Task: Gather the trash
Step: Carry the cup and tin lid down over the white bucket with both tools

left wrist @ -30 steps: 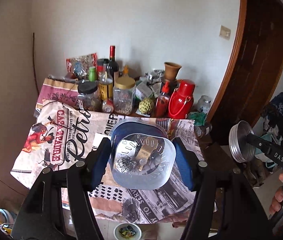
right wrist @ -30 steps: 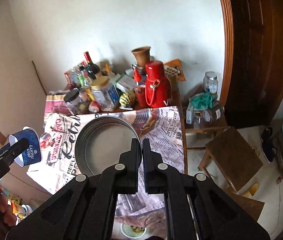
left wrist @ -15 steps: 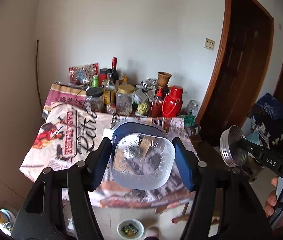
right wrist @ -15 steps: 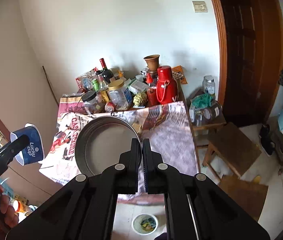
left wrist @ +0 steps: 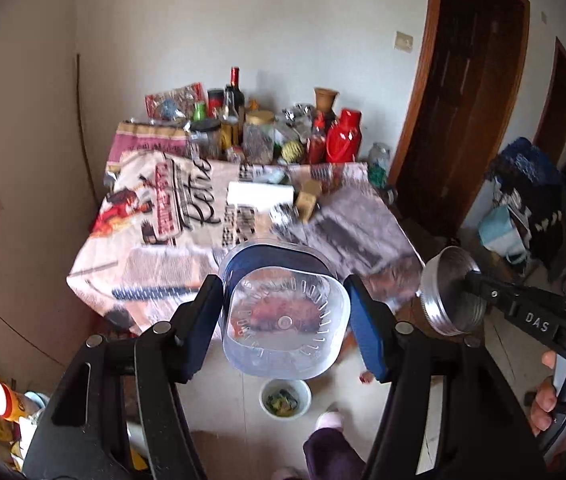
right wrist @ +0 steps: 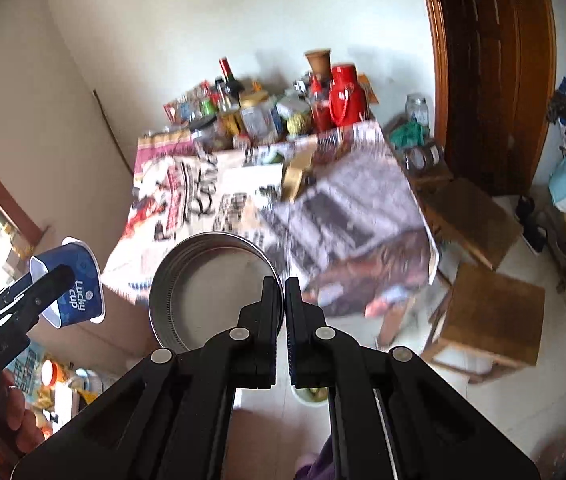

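Your left gripper [left wrist: 285, 316] clamps the blue "Lucky Cup" plastic cup [right wrist: 73, 286]; only the right view shows that label. Your right gripper [right wrist: 284, 300] pinches the round silver metal lid [right wrist: 213, 288] at its 3 o'clock rim. The worktop's cloth [left wrist: 187, 196] reads "Retro".

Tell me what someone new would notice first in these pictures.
Probably the clear plastic cup with a blue label, clamped in the left gripper with its base toward the camera. Next, the round metal lid, pinched at its rim by the right gripper. Behind both is the newspaper-covered table, with bottles and jars crowding its far edge.
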Demonstrator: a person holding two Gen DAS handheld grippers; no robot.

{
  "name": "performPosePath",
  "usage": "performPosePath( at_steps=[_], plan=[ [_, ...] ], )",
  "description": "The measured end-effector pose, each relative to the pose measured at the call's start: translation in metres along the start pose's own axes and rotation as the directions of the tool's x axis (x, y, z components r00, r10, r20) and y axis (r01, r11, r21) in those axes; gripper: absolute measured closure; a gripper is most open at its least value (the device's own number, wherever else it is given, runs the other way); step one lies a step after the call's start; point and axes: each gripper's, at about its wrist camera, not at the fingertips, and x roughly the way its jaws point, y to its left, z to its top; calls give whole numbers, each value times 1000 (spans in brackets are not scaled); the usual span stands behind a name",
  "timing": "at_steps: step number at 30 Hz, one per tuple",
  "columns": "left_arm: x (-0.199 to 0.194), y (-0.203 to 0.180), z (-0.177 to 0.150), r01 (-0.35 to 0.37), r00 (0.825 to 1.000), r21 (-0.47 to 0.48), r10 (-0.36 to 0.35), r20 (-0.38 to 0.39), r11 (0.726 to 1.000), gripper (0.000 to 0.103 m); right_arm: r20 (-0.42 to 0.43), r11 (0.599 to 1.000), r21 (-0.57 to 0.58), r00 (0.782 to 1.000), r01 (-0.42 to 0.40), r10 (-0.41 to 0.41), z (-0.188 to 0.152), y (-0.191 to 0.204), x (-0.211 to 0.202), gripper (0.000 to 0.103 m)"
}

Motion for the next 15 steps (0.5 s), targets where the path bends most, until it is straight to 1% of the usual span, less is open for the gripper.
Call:
performPosePath(
  at_steps=[7, 10, 12, 14, 15],
  plan=[
    [17, 0, -40, 13, 995, -19, -15, -97, 1000, 42, -91, 999, -16, 995, 40, -41, -32, 0, 11, 99],
    [39, -2, -57, 9, 988, -32, -14, -156, 999, 42, -134, 998, -23, 990, 52, -54, -42, -7, 26, 99],
    [54, -4, -67, 5, 982, -38, -12, -188, 999, 42, -166, 999, -25, 985, 46, -50, -50, -12, 41, 99],
    [78, -6, -81, -3, 973, -52, -9, -230, 999, 42, -193, 999, -29, 980, 40, -45, -57, -17, 55, 99],
    [86, -5, -85, -5, 971, -58, -10, -241, 998, 42, -216, 999, -30, 976, 30, -36, -62, -22, 70, 99]
  ],
)
